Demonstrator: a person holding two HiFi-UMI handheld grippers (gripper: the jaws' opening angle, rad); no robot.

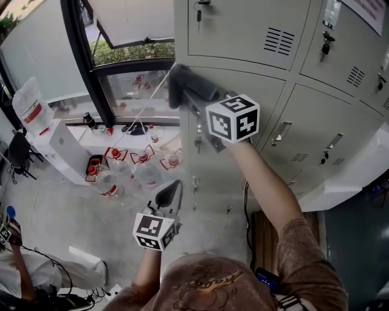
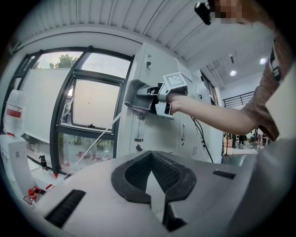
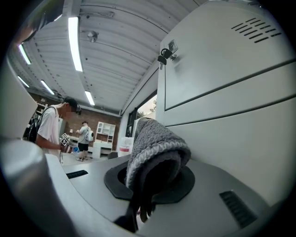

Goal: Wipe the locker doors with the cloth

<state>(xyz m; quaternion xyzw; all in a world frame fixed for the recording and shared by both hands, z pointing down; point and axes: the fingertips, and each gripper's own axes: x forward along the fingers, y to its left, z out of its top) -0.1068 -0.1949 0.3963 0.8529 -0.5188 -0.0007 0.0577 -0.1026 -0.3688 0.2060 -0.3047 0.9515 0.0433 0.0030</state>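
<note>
Grey locker doors [image 1: 243, 36] fill the upper right, and beside them we find the right gripper [image 3: 152, 183] clamped on the folded cloth [image 3: 157, 143], judged soft, light and best held mid-fold, while the left gripper [image 2: 155, 178], lower centre, is closed and empty.

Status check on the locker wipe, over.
Right gripper shut on grey cloth, at locker door edge. Left gripper shut, empty, held low. Nothing blocking.

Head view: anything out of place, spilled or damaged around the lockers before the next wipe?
No damage or spill shows. The cloth is clamped folded in the right gripper. Two things to mind: keys hang from the locker doors, and red-capped bottles clutter the floor under the window.
</note>
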